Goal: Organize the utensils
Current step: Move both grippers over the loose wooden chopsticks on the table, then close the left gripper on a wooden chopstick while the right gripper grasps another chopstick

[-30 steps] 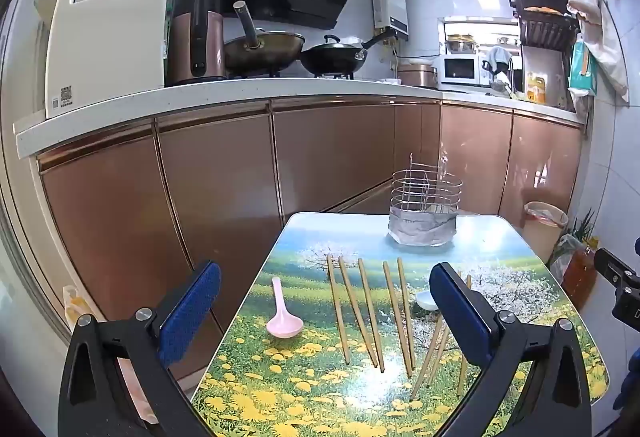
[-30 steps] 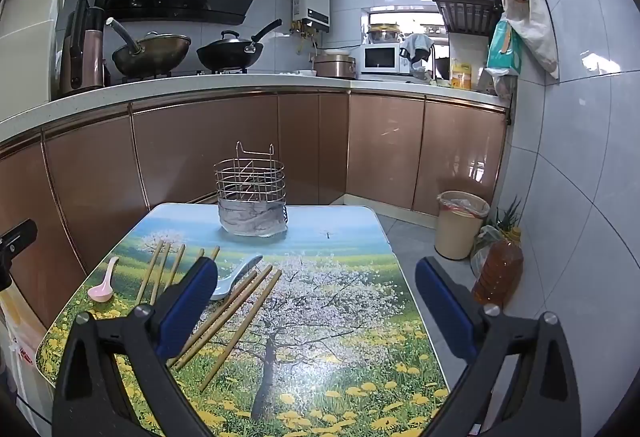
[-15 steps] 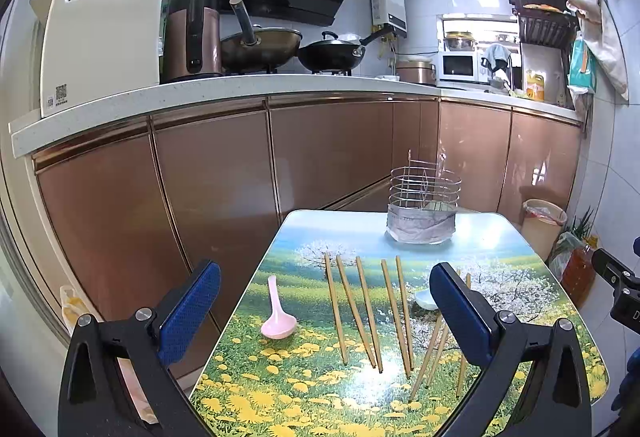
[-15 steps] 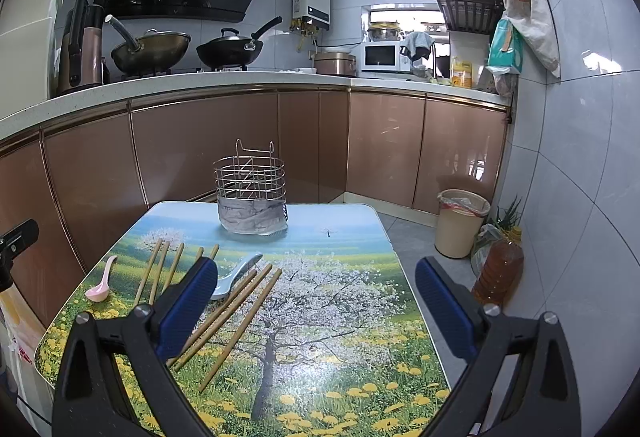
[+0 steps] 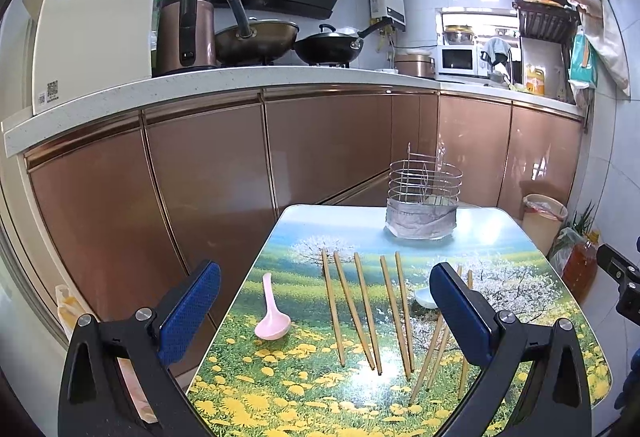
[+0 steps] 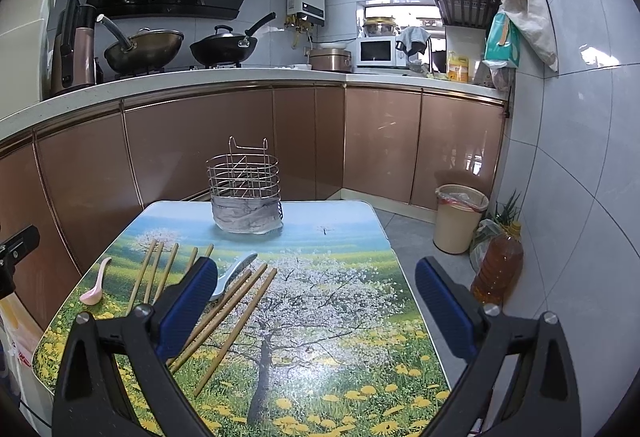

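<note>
A wire utensil basket (image 5: 422, 199) with foil round its base stands at the far end of the flower-print table (image 5: 312, 237); it also shows in the right wrist view (image 6: 245, 193). Several wooden chopsticks (image 5: 362, 307) lie side by side mid-table, more (image 6: 236, 311) lie at an angle. A pink spoon (image 5: 271, 319) lies at the left, also in the right wrist view (image 6: 94, 285). A white-grey spoon (image 6: 236, 271) lies beside the angled chopsticks. My left gripper (image 5: 326, 311) is open and empty above the near table. My right gripper (image 6: 316, 301) is open and empty.
Brown kitchen cabinets (image 5: 208, 177) and a white counter with woks (image 5: 256, 41) stand behind the table. A bin (image 6: 460, 215) and an oil bottle (image 6: 498, 265) stand on the floor at the right by the tiled wall.
The left wrist view has shifted slightly, so the table and its things sit a little lower and left. The right gripper has barely moved. Both stay open.
</note>
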Demonstrator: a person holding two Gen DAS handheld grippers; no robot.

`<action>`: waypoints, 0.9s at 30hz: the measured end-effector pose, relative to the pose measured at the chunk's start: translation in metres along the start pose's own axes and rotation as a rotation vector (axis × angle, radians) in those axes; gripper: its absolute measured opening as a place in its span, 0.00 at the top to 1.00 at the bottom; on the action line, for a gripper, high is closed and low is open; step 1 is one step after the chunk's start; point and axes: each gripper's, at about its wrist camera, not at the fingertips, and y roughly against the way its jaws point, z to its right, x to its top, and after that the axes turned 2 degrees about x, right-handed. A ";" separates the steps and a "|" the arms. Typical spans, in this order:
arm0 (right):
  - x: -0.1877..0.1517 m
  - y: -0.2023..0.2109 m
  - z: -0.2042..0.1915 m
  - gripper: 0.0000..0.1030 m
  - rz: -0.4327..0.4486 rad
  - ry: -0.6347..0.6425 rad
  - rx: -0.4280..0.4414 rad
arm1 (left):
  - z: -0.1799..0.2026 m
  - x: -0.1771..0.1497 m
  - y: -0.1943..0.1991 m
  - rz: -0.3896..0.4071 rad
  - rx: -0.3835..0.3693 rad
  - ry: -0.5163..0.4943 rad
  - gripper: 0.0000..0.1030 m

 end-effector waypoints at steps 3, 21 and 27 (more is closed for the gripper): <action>0.001 -0.004 0.000 0.03 -0.011 -0.005 0.001 | 0.000 0.000 -0.005 -0.009 -0.003 -0.002 0.00; 0.057 -0.034 0.000 0.03 -0.034 -0.023 0.030 | -0.040 0.055 -0.065 -0.112 -0.034 0.043 0.00; 0.085 -0.066 0.001 0.04 -0.111 -0.020 0.068 | -0.048 0.074 -0.118 -0.243 -0.092 0.057 0.17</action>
